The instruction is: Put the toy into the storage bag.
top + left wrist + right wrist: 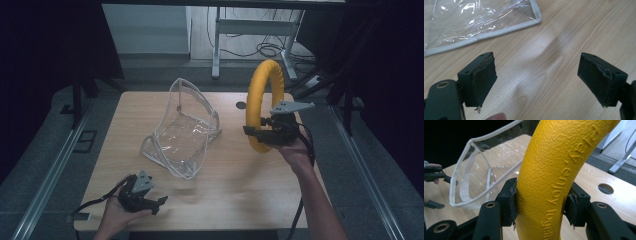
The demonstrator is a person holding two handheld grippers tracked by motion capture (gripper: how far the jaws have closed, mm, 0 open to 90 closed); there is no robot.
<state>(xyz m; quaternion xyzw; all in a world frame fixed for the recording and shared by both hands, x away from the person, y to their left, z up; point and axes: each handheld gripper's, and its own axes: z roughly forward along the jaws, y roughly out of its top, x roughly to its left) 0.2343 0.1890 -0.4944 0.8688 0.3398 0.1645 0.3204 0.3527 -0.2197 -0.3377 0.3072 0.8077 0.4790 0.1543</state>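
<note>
1. Right gripper [256,132] is clamped on the yellow ring [264,102]; in the right gripper view both pads press its tube from either side [544,195]. The ring stands upright on edge above the right side of the table [225,195], its hole facing across the scene — my reading is that this keeps it clear of the wood and ready to carry towards the bag.
2. Clear plastic bag [182,127] sits mid-table, left of the ring and apart from it. Its mouth is propped open and faces up and right — probably to receive the ring.
3. Left gripper [161,202] rests near-left on the table, jaws wide apart with bare wood between them [536,82], holding nothing; the bag's white-trimmed corner [534,20] lies just beyond.
4. Ring: thick tube, pebbled matte yellow surface, raised lettering along it.
</note>
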